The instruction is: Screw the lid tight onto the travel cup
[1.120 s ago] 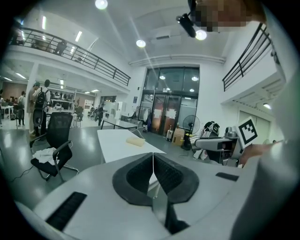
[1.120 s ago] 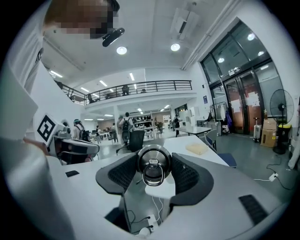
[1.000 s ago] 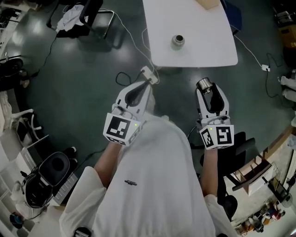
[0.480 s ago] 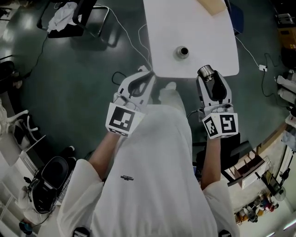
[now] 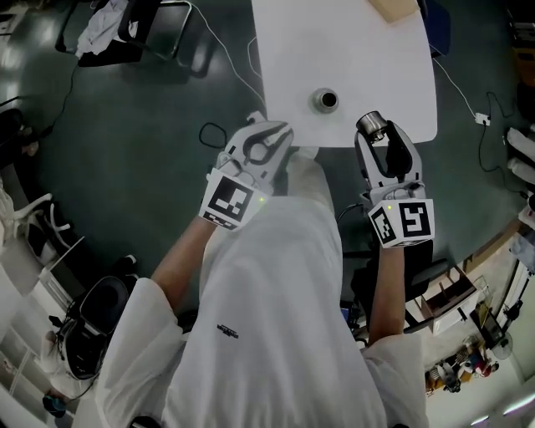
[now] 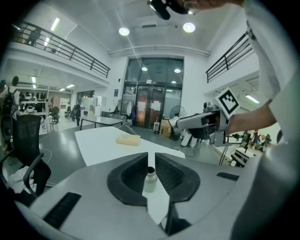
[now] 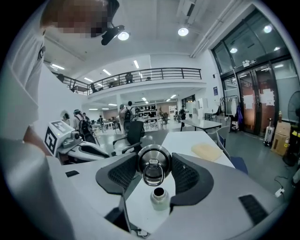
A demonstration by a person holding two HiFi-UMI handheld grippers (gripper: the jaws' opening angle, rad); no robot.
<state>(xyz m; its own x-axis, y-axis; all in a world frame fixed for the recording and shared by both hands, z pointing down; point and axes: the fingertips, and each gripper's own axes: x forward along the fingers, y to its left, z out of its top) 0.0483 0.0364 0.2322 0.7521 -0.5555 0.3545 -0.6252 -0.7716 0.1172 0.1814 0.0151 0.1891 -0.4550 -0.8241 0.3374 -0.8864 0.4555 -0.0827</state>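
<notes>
The open steel travel cup [image 5: 325,101] stands near the front edge of the white table [image 5: 351,50]. My right gripper [image 5: 374,128] is shut on the round steel lid [image 5: 369,125], held above the table's front edge, just right of the cup. In the right gripper view the lid [image 7: 153,152], with its ring handle, sits between the jaws of that gripper [image 7: 154,160], and the cup [image 7: 159,198] shows below it. My left gripper [image 5: 272,131] hovers at the table's near left corner, shut and holding nothing. The cup [image 6: 150,176] appears through the narrow slit of the left gripper [image 6: 151,157].
A tan block [image 5: 397,8] lies at the table's far end. Cables [image 5: 219,134] trail over the dark floor to the left. A chair with white cloth [image 5: 125,29] stands at the upper left, and a shelf with small items [image 5: 468,318] is at the right.
Both grippers have moved forward toward the table's front edge. The right one carried the lid closer to the cup; the left one came up to the table's corner.
</notes>
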